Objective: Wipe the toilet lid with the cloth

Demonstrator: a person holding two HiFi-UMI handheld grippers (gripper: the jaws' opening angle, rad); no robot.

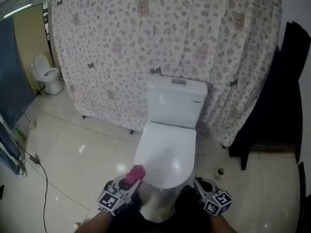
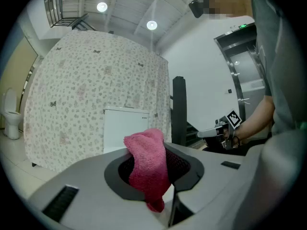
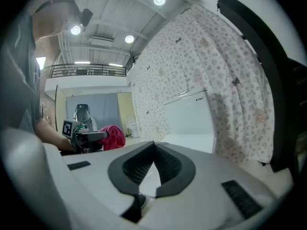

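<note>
The white toilet stands before me with its lid (image 1: 167,152) down and its cistern (image 1: 176,103) behind. My left gripper (image 1: 130,179) is shut on a pink cloth (image 1: 135,174), held just off the lid's front left edge. In the left gripper view the cloth (image 2: 147,169) bulges up and hangs down between the jaws, with the cistern (image 2: 125,129) beyond. My right gripper (image 1: 205,186) hovers at the lid's front right; its jaws meet with nothing between them (image 3: 152,169). The right gripper view also shows the cloth (image 3: 112,137) and the lid (image 3: 189,141).
A flowered curtain (image 1: 165,42) hangs behind the toilet. A black chair (image 1: 279,130) stands at the right, a small can (image 1: 220,172) on the floor by the toilet base. A second toilet (image 1: 46,74) is far left; a cable (image 1: 43,178) trails over the tiles.
</note>
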